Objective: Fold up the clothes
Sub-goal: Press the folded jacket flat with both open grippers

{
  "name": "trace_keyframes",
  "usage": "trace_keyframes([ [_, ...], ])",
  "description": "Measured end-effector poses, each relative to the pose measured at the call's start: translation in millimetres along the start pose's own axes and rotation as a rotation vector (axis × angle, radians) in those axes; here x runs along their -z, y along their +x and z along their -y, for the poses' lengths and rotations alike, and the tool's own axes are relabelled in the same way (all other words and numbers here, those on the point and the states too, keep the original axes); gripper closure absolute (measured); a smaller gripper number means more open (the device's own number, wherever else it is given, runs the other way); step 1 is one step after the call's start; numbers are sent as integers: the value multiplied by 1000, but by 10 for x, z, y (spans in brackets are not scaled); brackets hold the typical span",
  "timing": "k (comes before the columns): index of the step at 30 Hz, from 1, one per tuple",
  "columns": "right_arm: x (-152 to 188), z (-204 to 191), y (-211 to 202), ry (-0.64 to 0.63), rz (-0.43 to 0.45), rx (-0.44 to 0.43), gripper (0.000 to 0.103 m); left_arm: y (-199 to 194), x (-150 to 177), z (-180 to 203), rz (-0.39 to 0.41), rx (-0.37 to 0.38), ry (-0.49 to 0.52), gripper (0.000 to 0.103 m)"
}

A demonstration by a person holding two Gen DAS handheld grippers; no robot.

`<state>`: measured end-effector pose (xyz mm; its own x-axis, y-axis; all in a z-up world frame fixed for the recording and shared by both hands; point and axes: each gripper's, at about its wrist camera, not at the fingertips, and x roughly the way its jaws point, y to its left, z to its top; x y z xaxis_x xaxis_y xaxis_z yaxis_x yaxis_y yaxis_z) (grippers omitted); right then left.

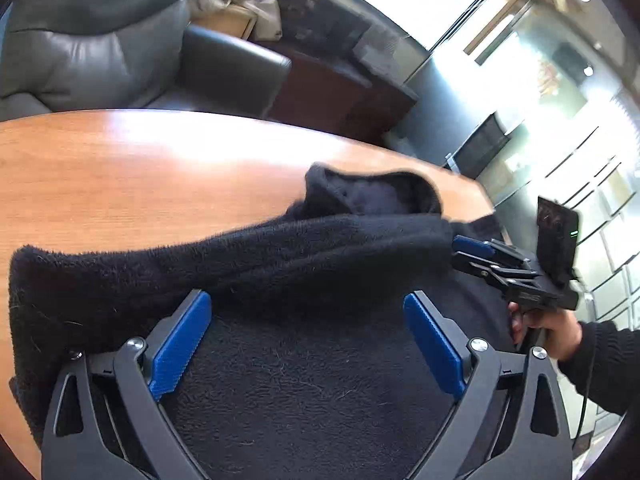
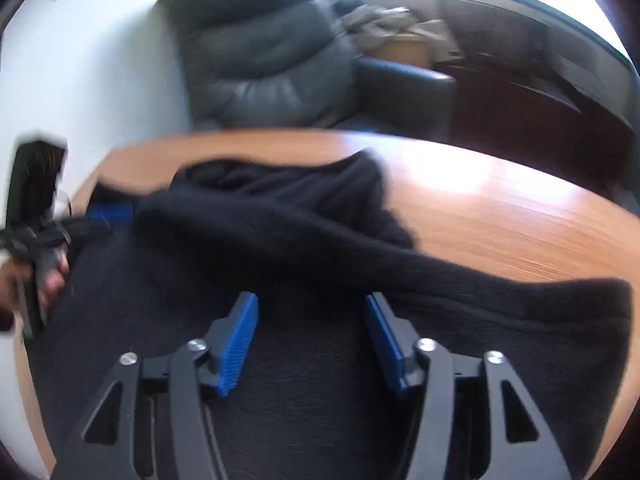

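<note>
One black garment (image 1: 304, 380) on table (image 1: 120, 168); two grippers, left gripper (image 1: 307, 344) and right gripper (image 2: 311, 340), both spread.

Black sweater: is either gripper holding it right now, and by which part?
Neither. Left gripper and right gripper both stand open over the black sweater; nothing is clamped.

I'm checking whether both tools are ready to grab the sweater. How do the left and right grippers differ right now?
The left gripper has its fingers spread wider; the right gripper has a narrower gap. The left view is sharp, while the right view is blurred, suggesting motion. Both are open, hold nothing, and hover over the black sweater on the wooden table.
</note>
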<state>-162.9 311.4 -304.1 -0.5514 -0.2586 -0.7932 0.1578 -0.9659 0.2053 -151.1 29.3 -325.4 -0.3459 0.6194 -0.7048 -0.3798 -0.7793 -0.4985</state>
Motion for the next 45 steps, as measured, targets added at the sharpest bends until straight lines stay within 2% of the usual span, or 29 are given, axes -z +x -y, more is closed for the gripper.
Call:
trace_keyframes([
  [3,80,163,-135,44,29,48,44,-51,16,142,-15,-53,56,7],
  [7,152,346,-394,78,61,110,29,-196,43,368,30,-35,162,2],
  [9,239,452,-468,62,61,131,23,-69,76,301,-13,-106,171,2],
  [11,331,616,-437,97,27,136,24,5,105,165,-44,-105,130,2],
  [13,368,745,-532,127,30,159,30,-82,87,214,-36,-116,126,4],
  [15,369,756,-658,108,29,248,30,-193,90,299,-31,-139,127,4],
  [16,353,716,-750,97,37,248,29,-306,128,402,-16,-123,141,4],
  [18,357,626,-899,72,51,213,28,-496,222,577,2,-104,166,2],
  [20,471,559,-910,44,44,199,21,-619,413,723,1,-95,197,0],
  [23,643,459,-927,4,33,177,19,-484,731,707,-73,-122,196,1],
  [24,700,426,-933,-10,29,170,19,-423,829,674,-92,-133,200,4],
  [26,814,360,-945,-37,22,155,19,-444,963,646,-47,-126,252,4],
  [30,1016,306,-985,-73,5,143,19,-496,879,741,-73,-150,248,4],
  [33,959,440,-1104,-44,-12,155,20,-651,757,910,-42,-137,268,4],
  [35,890,527,-1260,-11,25,122,19,-646,647,963,-24,-114,288,4],
  [38,858,901,-1353,116,48,68,17,-538,430,1021,-14,-73,305,3],
  [41,917,1225,-1211,218,-48,-14,18,-290,338,945,-82,-34,284,4],
  [45,956,1240,-1064,177,-81,-88,22,-82,398,984,-139,7,333,3],
])
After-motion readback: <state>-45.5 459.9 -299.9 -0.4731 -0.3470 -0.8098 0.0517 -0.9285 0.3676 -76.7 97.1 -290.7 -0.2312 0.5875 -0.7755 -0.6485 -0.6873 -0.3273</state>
